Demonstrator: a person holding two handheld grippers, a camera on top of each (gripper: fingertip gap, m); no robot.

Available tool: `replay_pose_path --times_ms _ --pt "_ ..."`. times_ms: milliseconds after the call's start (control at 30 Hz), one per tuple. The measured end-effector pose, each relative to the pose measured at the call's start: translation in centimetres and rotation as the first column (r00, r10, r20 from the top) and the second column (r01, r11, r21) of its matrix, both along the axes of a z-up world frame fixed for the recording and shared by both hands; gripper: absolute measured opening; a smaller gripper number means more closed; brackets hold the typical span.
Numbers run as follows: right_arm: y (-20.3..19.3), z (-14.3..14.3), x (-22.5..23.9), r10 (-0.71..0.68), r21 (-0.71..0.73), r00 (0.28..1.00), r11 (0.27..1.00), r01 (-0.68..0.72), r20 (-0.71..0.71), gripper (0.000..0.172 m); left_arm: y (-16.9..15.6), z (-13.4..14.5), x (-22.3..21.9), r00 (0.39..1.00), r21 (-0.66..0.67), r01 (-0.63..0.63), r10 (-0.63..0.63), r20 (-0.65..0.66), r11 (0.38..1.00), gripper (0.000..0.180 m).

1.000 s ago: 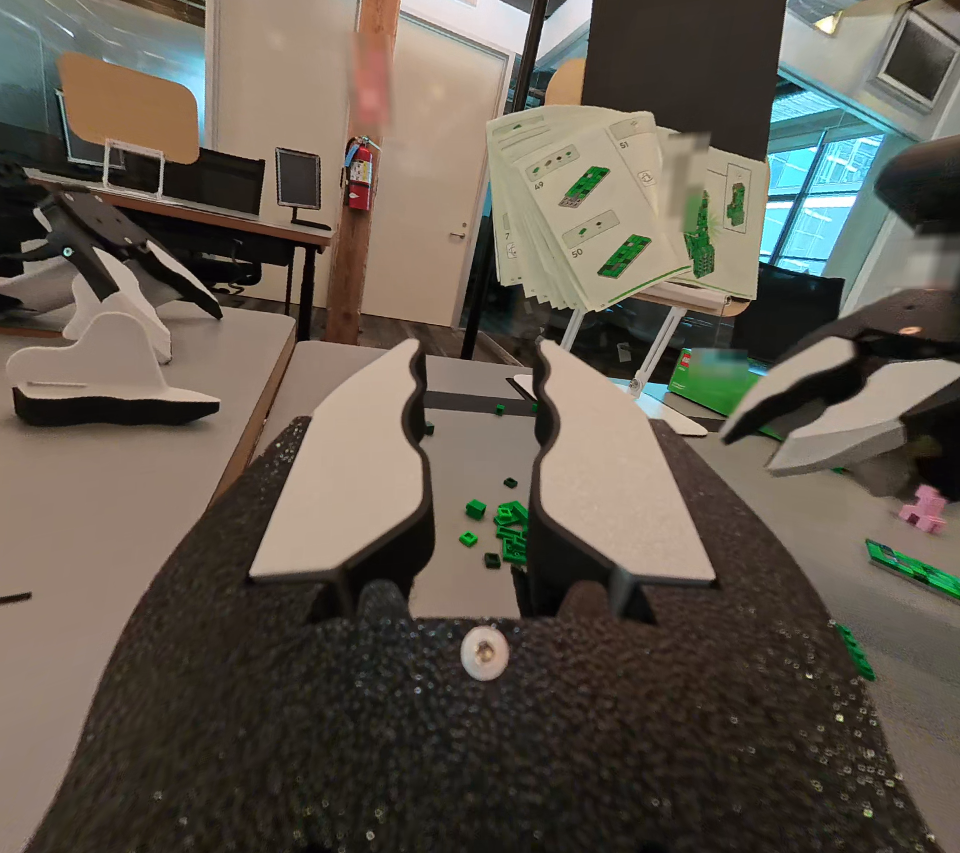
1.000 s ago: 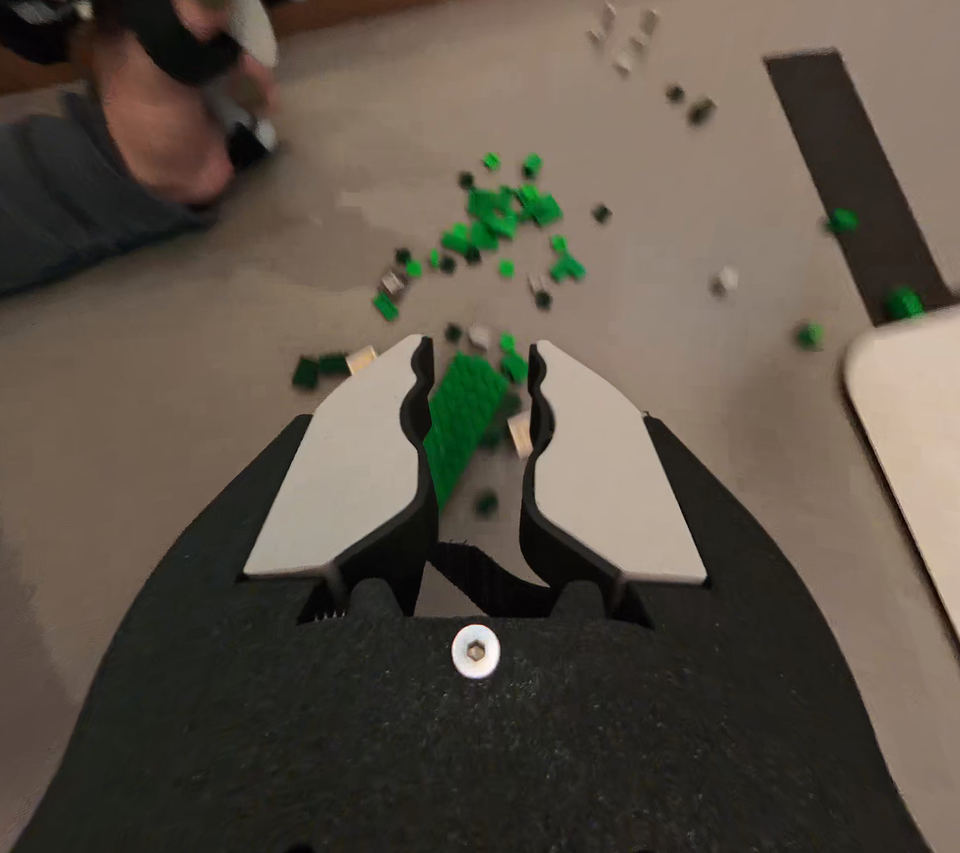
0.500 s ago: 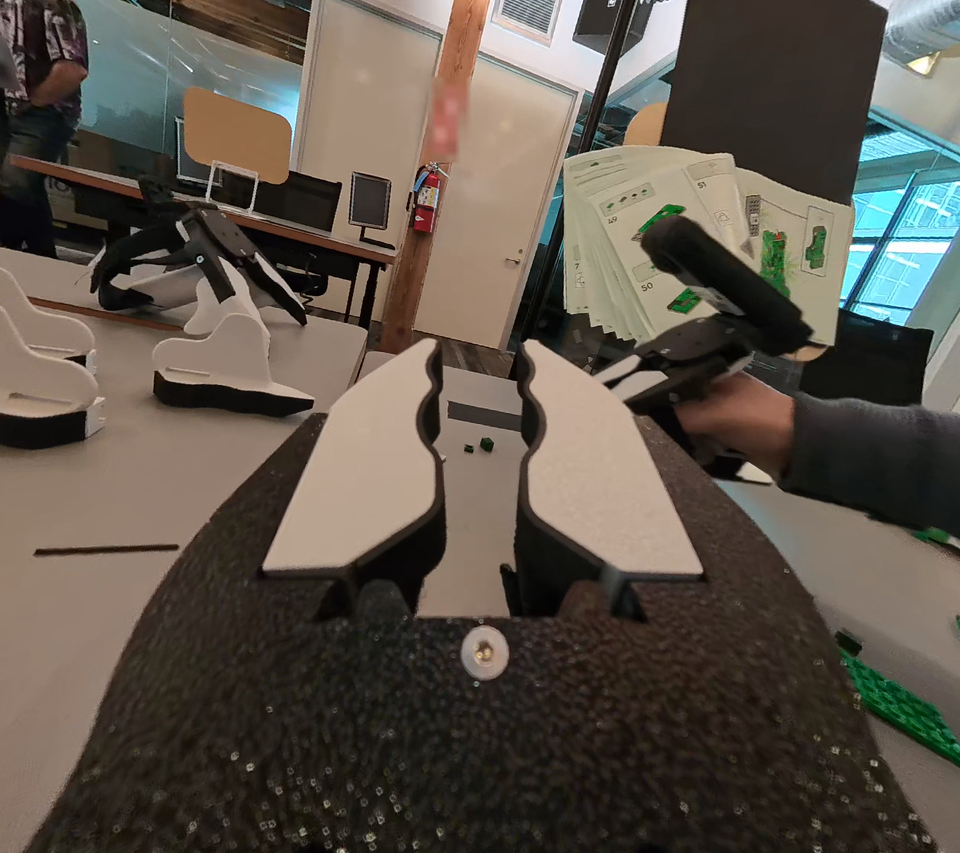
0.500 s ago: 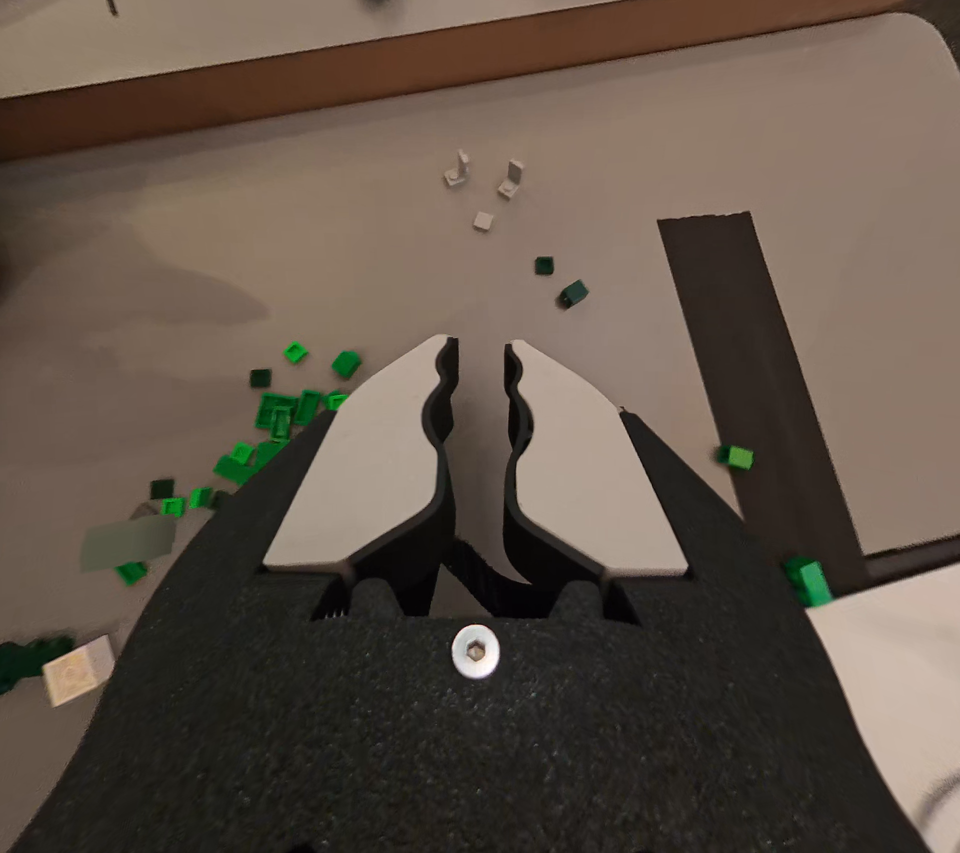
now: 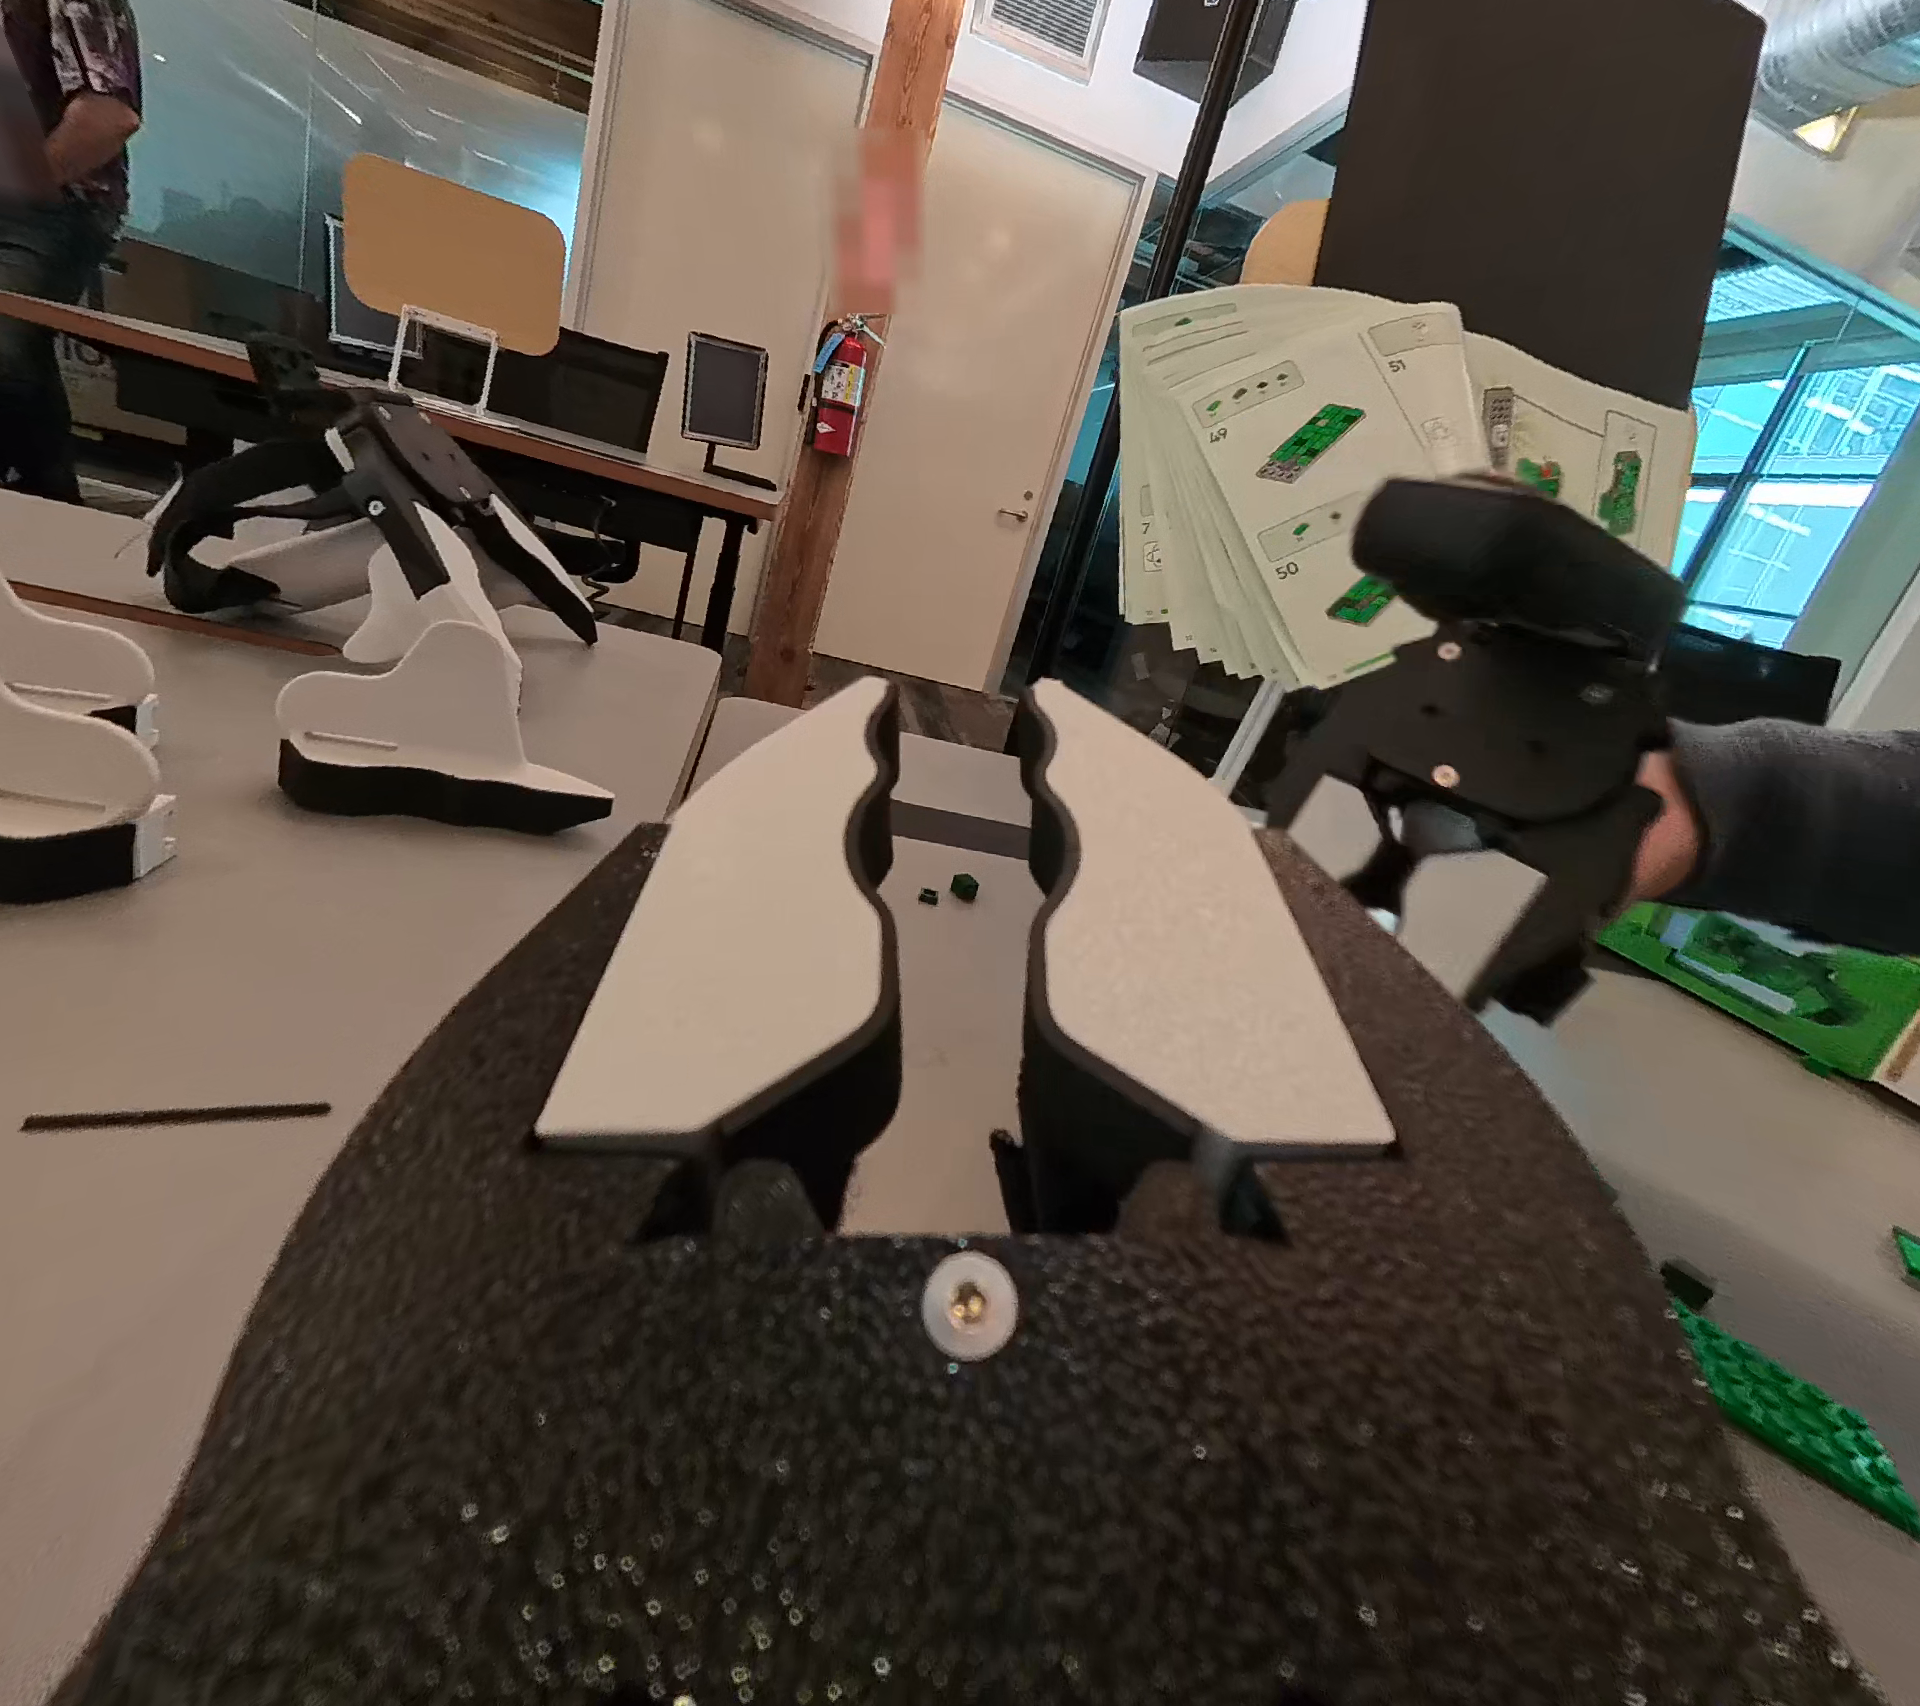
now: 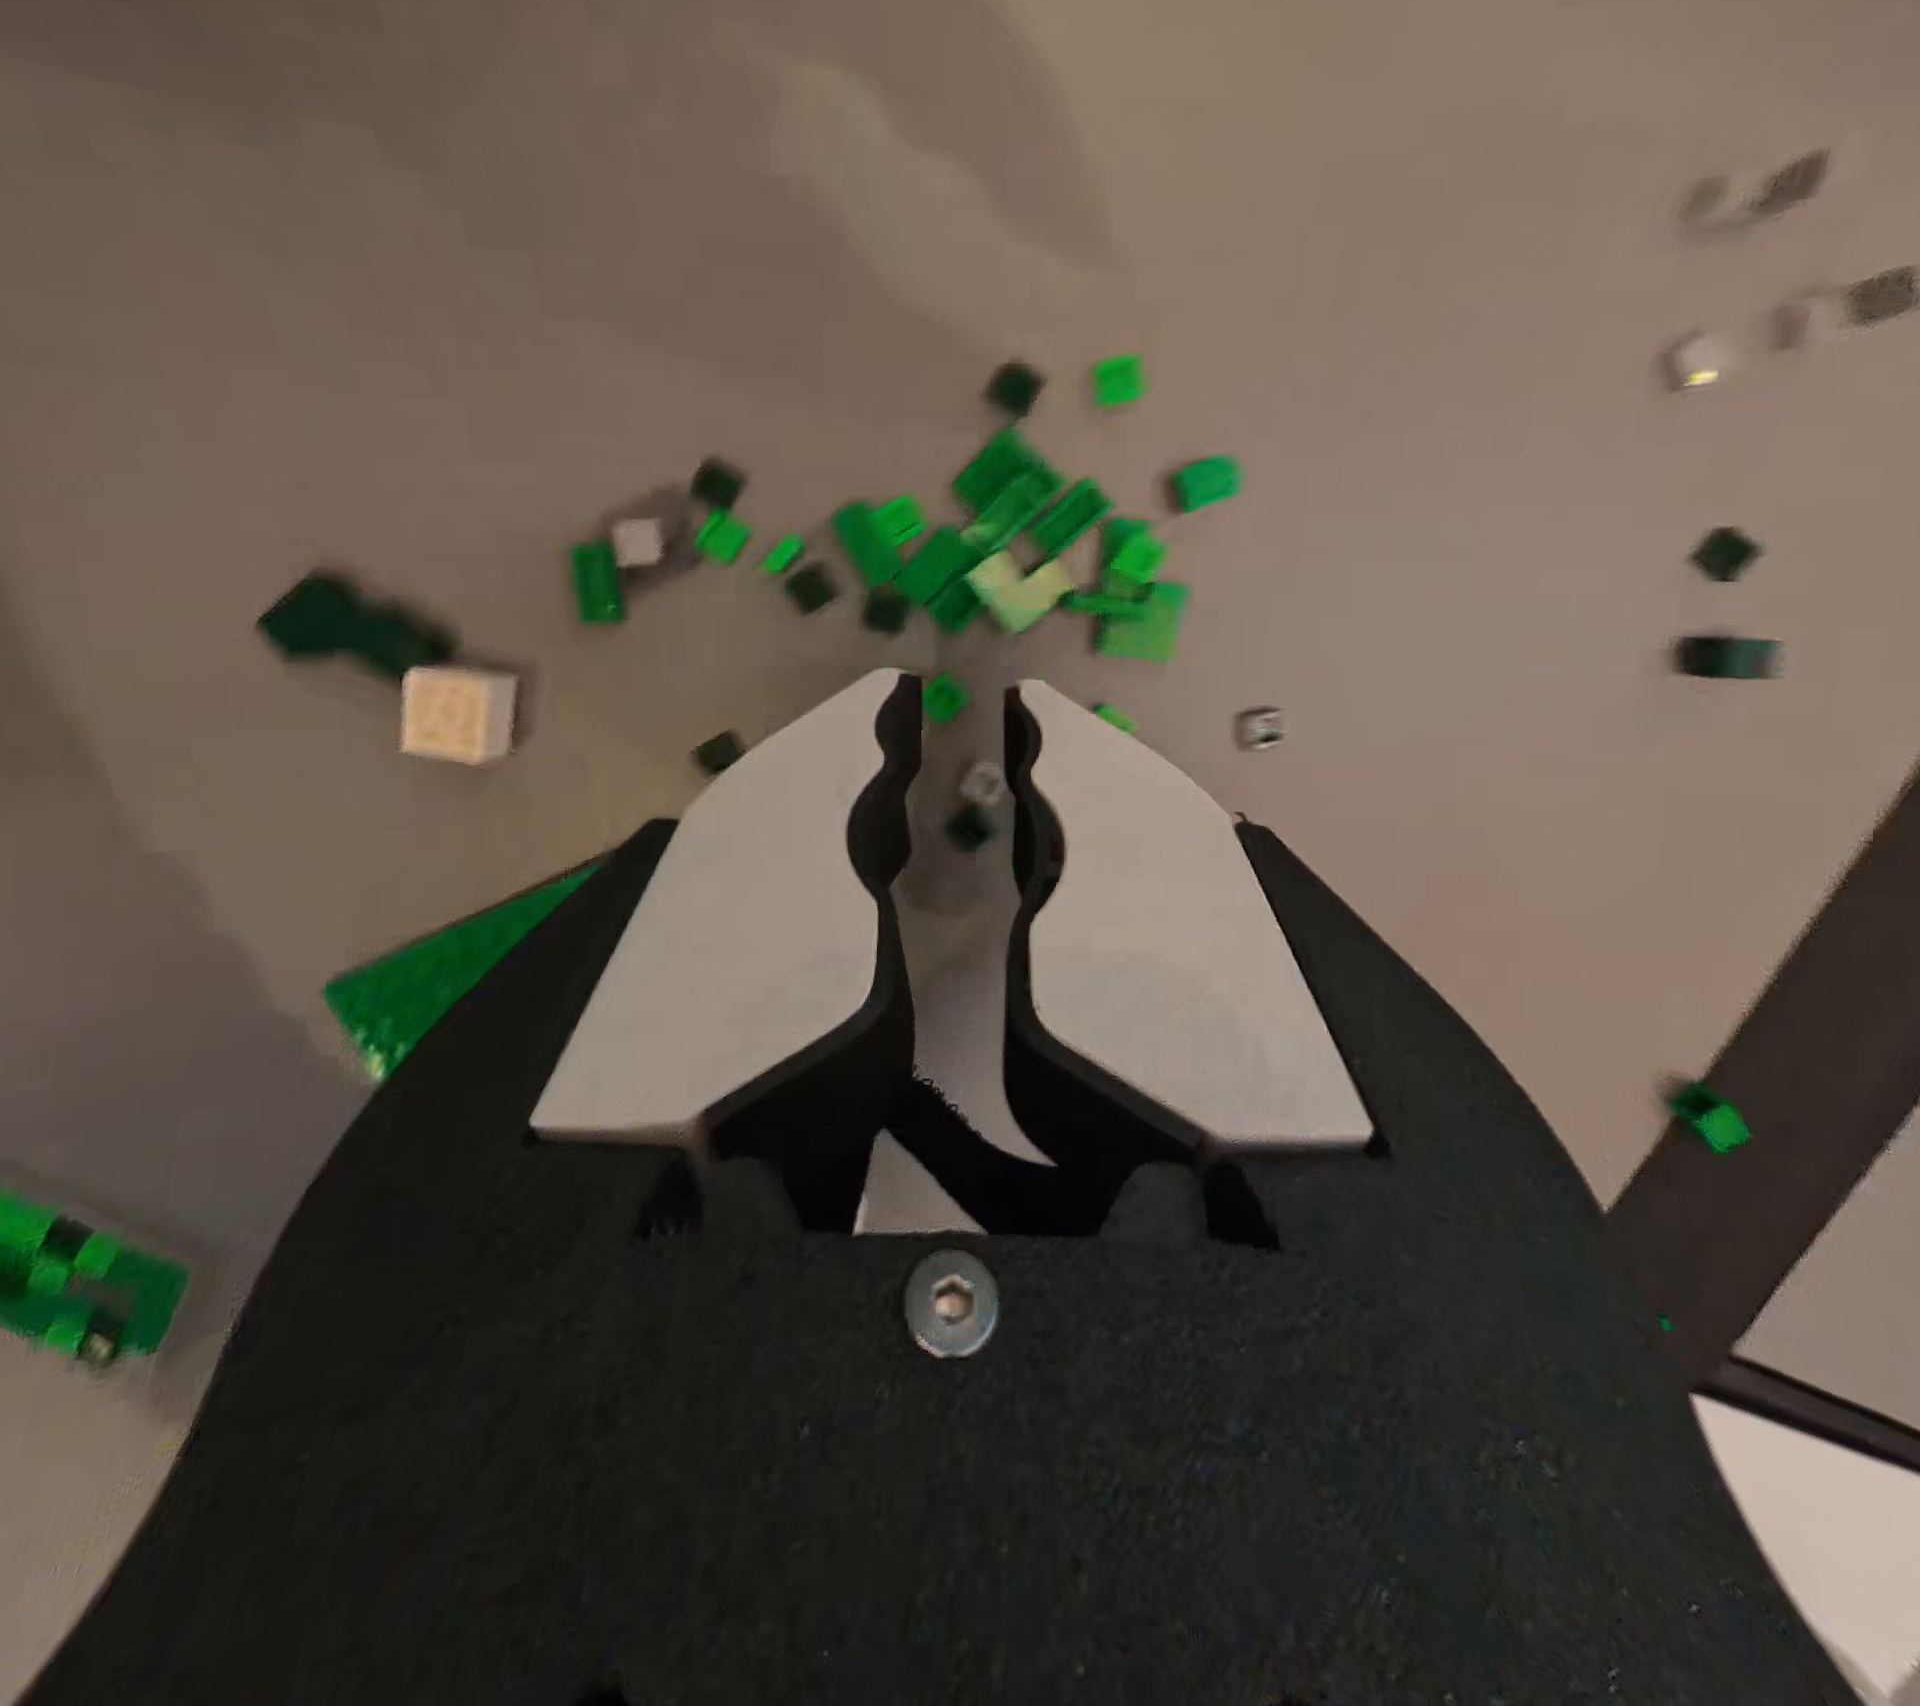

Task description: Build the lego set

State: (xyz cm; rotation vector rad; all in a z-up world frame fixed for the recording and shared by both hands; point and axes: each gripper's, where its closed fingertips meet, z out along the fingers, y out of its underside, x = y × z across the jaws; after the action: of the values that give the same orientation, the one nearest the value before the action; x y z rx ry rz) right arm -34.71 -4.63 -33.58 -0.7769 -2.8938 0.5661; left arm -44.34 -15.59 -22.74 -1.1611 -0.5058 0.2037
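My left gripper (image 5: 956, 700) is open with a modest gap and holds nothing; it hovers level above the grey table (image 5: 312, 981), with two small dark green bricks (image 5: 963, 885) on the table beyond its fingers. My right gripper (image 6: 961, 690) points down at the table, its jaws narrow but apart, nothing pressed between the pads. A small green tile (image 6: 943, 700) lies on the table just past its tips, below a loose pile of green bricks (image 6: 1018, 544). The right gripper's black body (image 5: 1496, 721), held by a hand, shows at the right of the left wrist view.
A beige brick (image 6: 457, 714), a dark green brick (image 6: 343, 628) and a green plate (image 6: 447, 981) lie left of the right gripper. A black tape strip (image 6: 1787, 1033) lies at right. An open instruction booklet (image 5: 1278, 493), a green box (image 5: 1766, 981) and white gripper stands (image 5: 416, 752) stand around.
Both jaws have narrowed with nothing taken between them. The right gripper swung away to bare table and back over the green pile. In the left wrist view it has moved right and nearer.
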Motion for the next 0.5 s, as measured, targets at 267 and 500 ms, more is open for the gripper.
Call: replay_pose_path --times_ms 267,500 --pt "-1.8 -1.2 2.0 0.161 0.124 0.986 0.98 -0.155 -0.035 0.014 1.0 -0.2 0.5 0.999 -0.026 0.043 -0.043 0.002 0.999 0.02" --pt "-2.6 -2.1 1.5 0.213 0.146 0.977 0.967 -0.207 -0.029 0.014 1.1 -0.3 0.5 0.998 -0.022 0.055 -0.055 0.016 0.998 0.019"
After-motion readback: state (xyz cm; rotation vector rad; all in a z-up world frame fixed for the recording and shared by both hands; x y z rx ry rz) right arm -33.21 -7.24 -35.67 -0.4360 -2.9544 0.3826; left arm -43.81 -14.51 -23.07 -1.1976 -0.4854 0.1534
